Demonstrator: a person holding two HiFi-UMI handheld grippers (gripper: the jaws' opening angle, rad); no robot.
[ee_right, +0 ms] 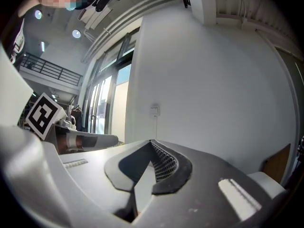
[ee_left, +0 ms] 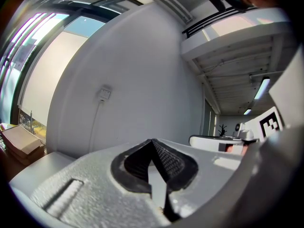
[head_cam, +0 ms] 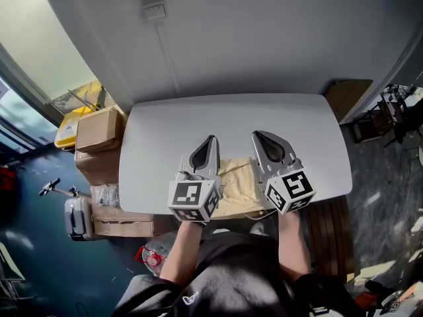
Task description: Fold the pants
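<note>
Both left gripper (head_cam: 212, 138) and right gripper (head_cam: 255, 135) hang above pants (head_cam: 239, 178).

The pants (head_cam: 239, 180) are creased cloth — the table (head_cam: 158, 140) smooth, matt. The left gripper (ee_left: 152, 141) is grainy plastic.

One table (head_cam: 158, 144) bears one pair of pants (head_cam: 239, 185), and two grippers hang above it: left gripper (head_cam: 211, 139) and right gripper (head_cam: 256, 135). Left of the table are one yellow crate (head_cam: 66, 129) and at least three cardboard boxes (head_cam: 99, 129). On the far wall is one wall switch (head_cam: 154, 12).
</note>
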